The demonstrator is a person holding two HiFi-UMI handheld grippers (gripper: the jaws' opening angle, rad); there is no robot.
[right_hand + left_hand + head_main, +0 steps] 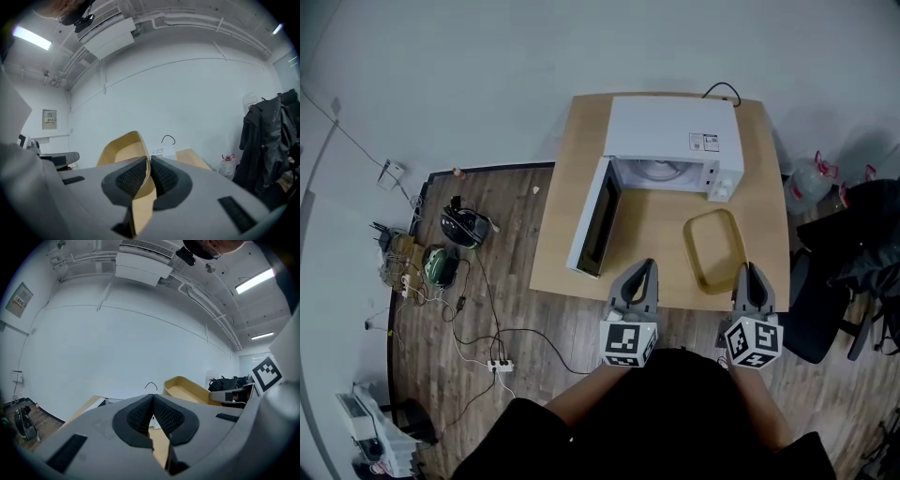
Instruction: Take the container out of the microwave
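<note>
The white microwave [675, 136] stands at the back of the wooden table [656, 234] with its door [592, 217] swung open to the left and only the turntable showing inside. The tan container [715, 251], an empty shallow tray, is outside the microwave on the table's right front part. My right gripper [747, 270] is shut on the container's right rim. The rim's tan wall [124, 147] runs between that gripper's [149, 164] black pads. My left gripper [642, 274] hangs over the table's front edge, left of the container, shut with nothing between its pads [140, 416].
A dark chair with a black jacket [862, 253] and a water bottle [811, 183] are right of the table. Cables and a power strip [499, 366] lie on the wooden floor at the left. The open door juts toward the table's front left.
</note>
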